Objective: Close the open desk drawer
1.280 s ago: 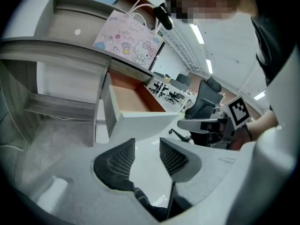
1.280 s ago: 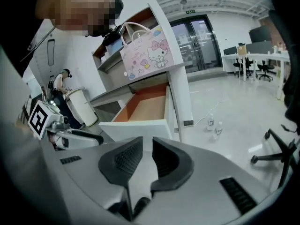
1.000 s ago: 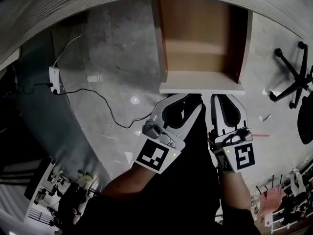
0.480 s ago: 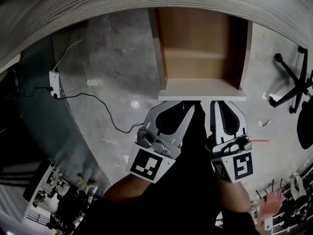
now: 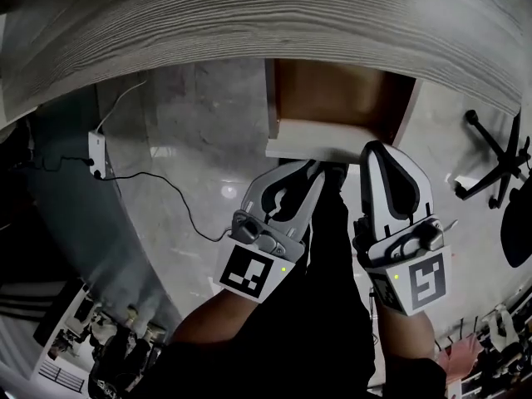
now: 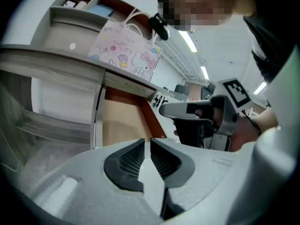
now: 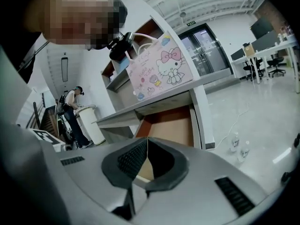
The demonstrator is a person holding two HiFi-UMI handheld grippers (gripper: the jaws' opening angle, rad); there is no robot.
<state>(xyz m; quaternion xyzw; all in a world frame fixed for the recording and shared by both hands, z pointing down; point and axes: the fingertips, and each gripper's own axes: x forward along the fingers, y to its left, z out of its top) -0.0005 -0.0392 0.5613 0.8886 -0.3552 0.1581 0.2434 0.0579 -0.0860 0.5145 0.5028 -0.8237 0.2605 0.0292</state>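
Drawer has slid further under desk, chair nearby.

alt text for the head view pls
Seen from above, two handheld grippers sit at the pale front of a partly open wooden desk drawer. The right gripper is shut; on the left gripper, the empty jaws have just been closing, a slit apart.

Grey wood-grain desk top, matt brown board drawer, glossy concrete floor
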